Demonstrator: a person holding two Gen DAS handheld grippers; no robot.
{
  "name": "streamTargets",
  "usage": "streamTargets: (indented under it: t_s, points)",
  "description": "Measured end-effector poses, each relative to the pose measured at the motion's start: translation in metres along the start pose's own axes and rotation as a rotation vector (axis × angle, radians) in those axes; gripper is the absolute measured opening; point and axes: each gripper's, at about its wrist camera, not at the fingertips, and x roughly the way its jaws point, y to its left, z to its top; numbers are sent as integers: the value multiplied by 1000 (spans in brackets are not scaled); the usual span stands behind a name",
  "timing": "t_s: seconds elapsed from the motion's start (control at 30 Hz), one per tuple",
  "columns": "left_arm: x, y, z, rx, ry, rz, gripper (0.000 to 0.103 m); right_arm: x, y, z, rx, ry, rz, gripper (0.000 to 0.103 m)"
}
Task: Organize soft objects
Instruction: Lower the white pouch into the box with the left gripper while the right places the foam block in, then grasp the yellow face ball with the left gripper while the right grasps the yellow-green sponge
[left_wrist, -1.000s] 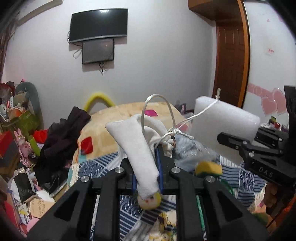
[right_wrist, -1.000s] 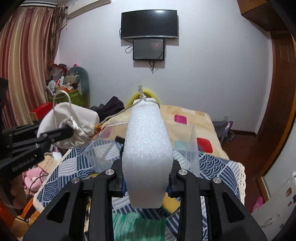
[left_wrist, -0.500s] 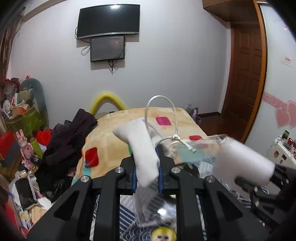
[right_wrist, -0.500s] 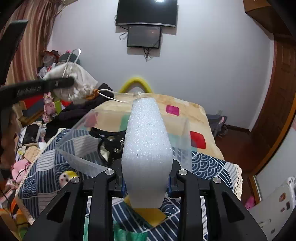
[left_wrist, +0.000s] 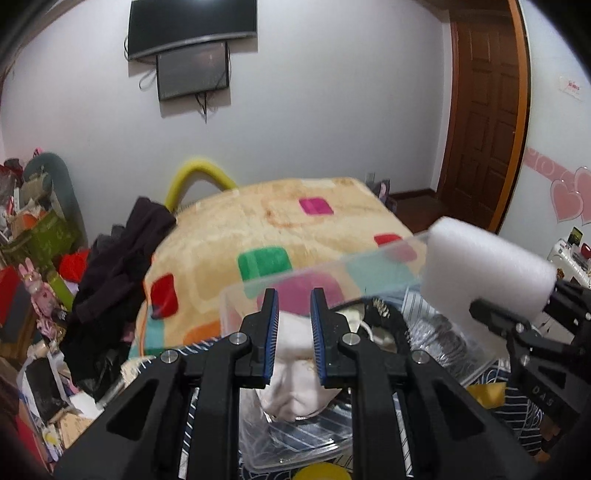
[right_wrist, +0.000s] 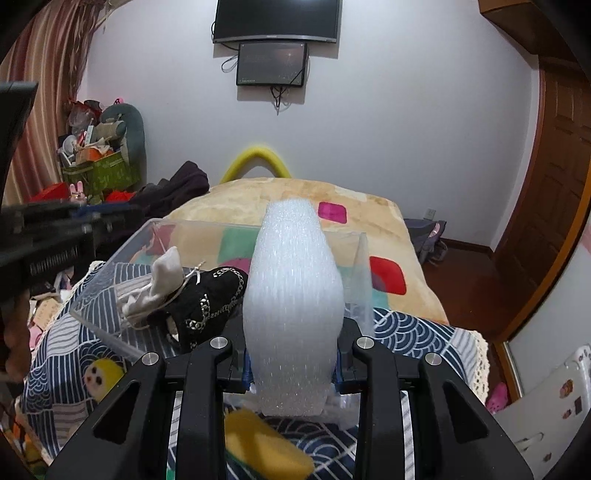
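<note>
Now the right tongs (right_wrist: 291, 373) clamped the upright foam (right_wrist: 293, 306) just before the bin (right_wrist: 258, 230); left tongs (left_wrist: 292, 343) (empty) gaped above the pouch (left_wrist: 295, 384).

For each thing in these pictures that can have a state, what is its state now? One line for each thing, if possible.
Left tongs: open, empty, above the bin.
Right tongs: shut on the white foam block.
White drawstring pouch: released, lying inside the bin.
Black chain-trimmed pouch: lying in the bin beside the white pouch.
Clear plastic bin: open, no lid on it.
Yellow sponge: lying on the patterned cloth, outside the bin.
Wooden door: closed.
</note>
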Motion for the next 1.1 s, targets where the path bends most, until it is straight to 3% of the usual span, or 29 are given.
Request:
streamTargets:
  t_s: [0.13, 0.2, 0.23, 0.27, 0.33, 0.67, 0.97, 1.1]
  points:
    - [15, 0, -10, -20, 47, -8, 18, 11, 5, 0, -4, 40, 8, 27]
    - [17, -1, -13, -21, 51, -6, 25, 15, 8, -1, -9, 66, 5, 30]
    - [18, -1, -15, -23, 54, -5, 35, 15, 9, -1, -8, 76, 8, 41]
    - [18, -1, -16, -25, 58, -10, 43, 14, 9, -1, -4, 82, 13, 58]
    - [17, 0, -18, -29, 63, -15, 52, 8, 7, -2, 2, 63, 7, 75]
    - [-20, -3, -18, -35, -1, -15, 88, -36, 0, -2, -1, -14, 2, 84]
    - [-62, -6, -33, -25, -54, -6, 97, -61, 4, -10, 3, -69, -5, 89]
    - [-71, 0, -49, -40, -32, -7, 97, -61, 2, -22, 18, -50, -1, 89]
